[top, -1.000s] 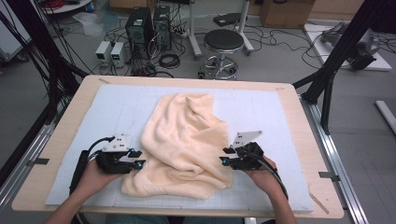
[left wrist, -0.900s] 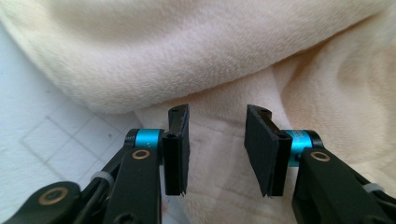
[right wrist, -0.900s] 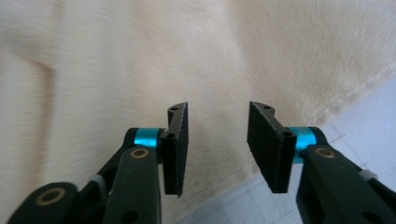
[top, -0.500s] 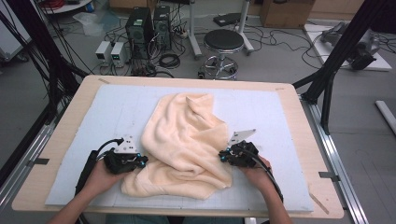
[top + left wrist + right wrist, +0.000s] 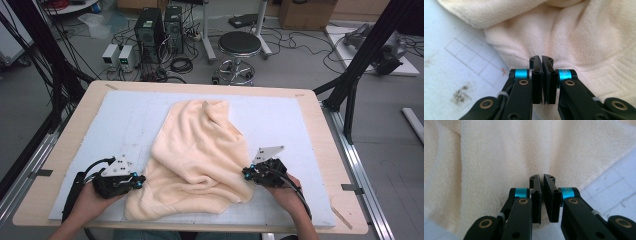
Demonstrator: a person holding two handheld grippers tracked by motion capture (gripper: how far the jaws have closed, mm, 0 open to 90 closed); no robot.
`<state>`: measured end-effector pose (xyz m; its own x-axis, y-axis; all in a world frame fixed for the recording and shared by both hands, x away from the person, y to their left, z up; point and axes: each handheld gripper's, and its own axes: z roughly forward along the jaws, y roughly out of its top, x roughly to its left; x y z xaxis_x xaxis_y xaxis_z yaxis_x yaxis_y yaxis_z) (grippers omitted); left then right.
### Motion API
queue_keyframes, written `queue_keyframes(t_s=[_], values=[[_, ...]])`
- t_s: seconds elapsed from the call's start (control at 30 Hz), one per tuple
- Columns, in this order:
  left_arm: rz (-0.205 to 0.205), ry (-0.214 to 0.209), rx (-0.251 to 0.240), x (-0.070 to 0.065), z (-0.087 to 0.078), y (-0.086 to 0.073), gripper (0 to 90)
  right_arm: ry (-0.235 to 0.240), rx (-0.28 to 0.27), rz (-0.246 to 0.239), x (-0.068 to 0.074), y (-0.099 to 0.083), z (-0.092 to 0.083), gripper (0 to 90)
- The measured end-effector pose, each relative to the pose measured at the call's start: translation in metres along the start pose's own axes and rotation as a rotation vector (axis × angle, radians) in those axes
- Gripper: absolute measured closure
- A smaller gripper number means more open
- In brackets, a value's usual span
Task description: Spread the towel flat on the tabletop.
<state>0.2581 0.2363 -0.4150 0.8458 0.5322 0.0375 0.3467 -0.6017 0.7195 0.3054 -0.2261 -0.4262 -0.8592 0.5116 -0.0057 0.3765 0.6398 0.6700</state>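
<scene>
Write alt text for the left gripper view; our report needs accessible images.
The left gripper, jaws closed, pinches the edge of a cream towel on a pale gridded mat. Dark smudges mark the mat.

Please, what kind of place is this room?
Probably a robotics lab or recording workshop: computer towers and tangled cables lie on the floor behind the table, and a black metal frame stands around it.

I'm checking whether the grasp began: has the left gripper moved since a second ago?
Yes. In the high view the left gripper has slid toward the cream towel, away from the table's left edge, its jaws closing at the towel's edge.
</scene>
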Motion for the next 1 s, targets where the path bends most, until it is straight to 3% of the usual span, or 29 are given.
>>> queue_keyframes(t_s=[0.23, 0.47, 0.57, 0.67, 0.87, 0.9, 1.0], values=[[0.010, -0.022, -0.008, -0.022, -0.018, -0.012, 86.6, 0.001, -0.007, -0.010, 0.005, -0.004, -0.004, 83.8], [0.003, -0.036, -0.069, -0.012, -0.020, 0.005, 72.0, 0.029, -0.061, -0.018, 0.005, 0.006, -0.011, 73.8], [0.015, -0.027, -0.089, -0.002, -0.007, 0.019, 68.2, 0.028, -0.058, -0.018, 0.004, 0.010, -0.008, 70.1], [0.015, -0.041, -0.080, 0.006, 0.014, 0.029, 64.9, 0.012, -0.047, -0.015, 0.000, 0.011, -0.002, 66.7], [-0.034, -0.074, 0.020, 0.020, 0.054, 0.031, 61.0, 0.012, -0.025, 0.018, -0.009, 0.011, 0.008, 63.6], [-0.019, -0.072, 0.020, 0.020, 0.057, 0.029, 62.8, 0.011, -0.023, 0.018, -0.010, 0.011, 0.009, 63.4], [-0.020, -0.075, 0.024, 0.019, 0.055, 0.028, 79.8, 0.008, -0.006, 0.016, -0.011, 0.010, 0.015, 62.5]])
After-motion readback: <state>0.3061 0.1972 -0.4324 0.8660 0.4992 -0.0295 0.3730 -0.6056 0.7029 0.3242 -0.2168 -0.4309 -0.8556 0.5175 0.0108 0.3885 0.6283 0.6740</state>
